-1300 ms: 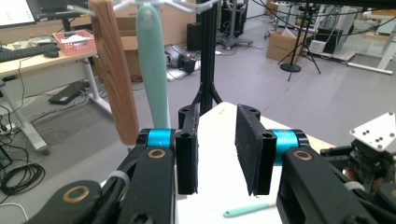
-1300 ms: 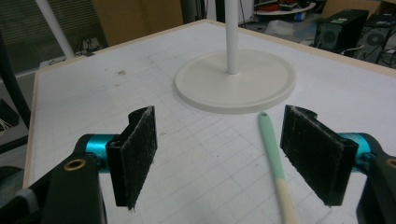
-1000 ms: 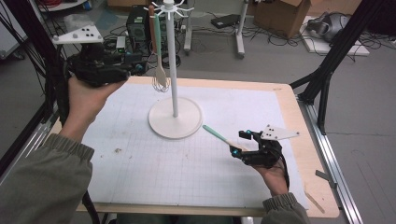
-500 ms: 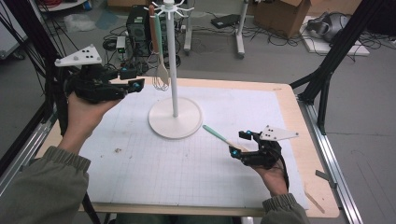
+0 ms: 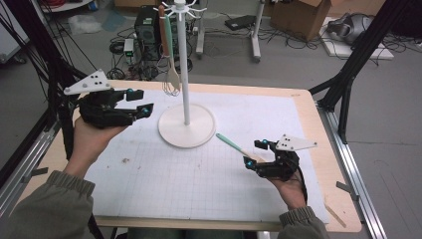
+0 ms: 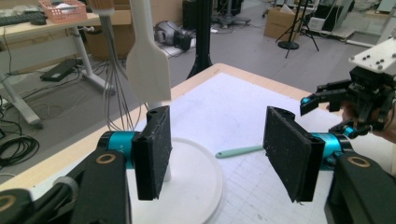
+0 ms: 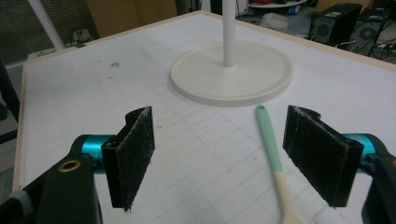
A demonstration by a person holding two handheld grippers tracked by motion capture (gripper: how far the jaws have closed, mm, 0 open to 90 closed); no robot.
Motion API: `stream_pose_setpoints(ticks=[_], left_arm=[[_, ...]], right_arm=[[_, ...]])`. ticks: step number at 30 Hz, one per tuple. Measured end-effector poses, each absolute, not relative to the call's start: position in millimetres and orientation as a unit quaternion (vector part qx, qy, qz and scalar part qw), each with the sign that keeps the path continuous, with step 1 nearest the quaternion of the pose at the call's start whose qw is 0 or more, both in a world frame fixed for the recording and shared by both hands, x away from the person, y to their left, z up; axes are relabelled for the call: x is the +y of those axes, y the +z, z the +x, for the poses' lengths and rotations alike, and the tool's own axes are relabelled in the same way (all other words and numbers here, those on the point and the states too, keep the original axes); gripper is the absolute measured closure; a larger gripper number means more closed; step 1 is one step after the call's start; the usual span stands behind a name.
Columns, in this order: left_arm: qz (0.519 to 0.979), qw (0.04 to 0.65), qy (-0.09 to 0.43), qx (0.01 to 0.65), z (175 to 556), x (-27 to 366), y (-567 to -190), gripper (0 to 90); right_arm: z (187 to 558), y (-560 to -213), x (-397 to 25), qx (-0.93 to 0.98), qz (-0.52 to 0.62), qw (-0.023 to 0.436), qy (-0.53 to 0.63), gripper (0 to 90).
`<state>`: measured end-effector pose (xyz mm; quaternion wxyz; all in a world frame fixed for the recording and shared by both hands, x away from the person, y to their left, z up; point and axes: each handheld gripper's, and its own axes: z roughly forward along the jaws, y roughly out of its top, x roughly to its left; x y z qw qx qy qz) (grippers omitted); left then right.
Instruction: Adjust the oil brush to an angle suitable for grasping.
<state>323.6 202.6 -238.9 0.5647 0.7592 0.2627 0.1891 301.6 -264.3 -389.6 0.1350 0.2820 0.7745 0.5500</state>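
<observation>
a wooden table (image 5: 308, 107) carries a white gridded mat (image 5: 199, 169), and on the mat stands a white rack (image 5: 186, 122) with a round base and a tall thin pole topped by small hooks. from those hooks hang a wire whisk (image 5: 169, 87) and a pale spatula (image 6: 148, 70), both dangling on the left side of the pole above the table's far edge. the left gripper (image 5: 142, 102) is held up off the mat at the table's left side, pointing toward the rack, its two black padded jaws spread wide with nothing between them; in the left gripper view the hanging spatula is just beyond its left jaw and the rack's base lies below. the right gripper (image 5: 254, 154) sits low over the mat near the front right, jaws also wide apart and empty. a mint-handled spoon (image 7: 273, 158) lies flat on the mat, its green end pointing at the rack's base and stopping just short of it, its pale wooden end running back toward the right gripper; in the right gripper view it lies between the open jaws, nearer the right one, and no pad touches it.
</observation>
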Motion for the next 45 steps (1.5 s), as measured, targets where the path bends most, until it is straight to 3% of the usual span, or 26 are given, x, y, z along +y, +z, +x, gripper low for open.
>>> stream_pose_setpoints(ticks=[18, 45], left_arm=[[0.764, 0.558, 0.179, 0.270, 308, 202, -277, 32.1], [0.769, 0.544, 0.182, 0.282, 281, 215, -332, 27.4]], right_arm=[[302, -391, -264, 0.778, 0.285, 0.138, 0.543, 24.3], [303, -395, -260, 0.789, 0.286, 0.139, 0.526, 24.9]])
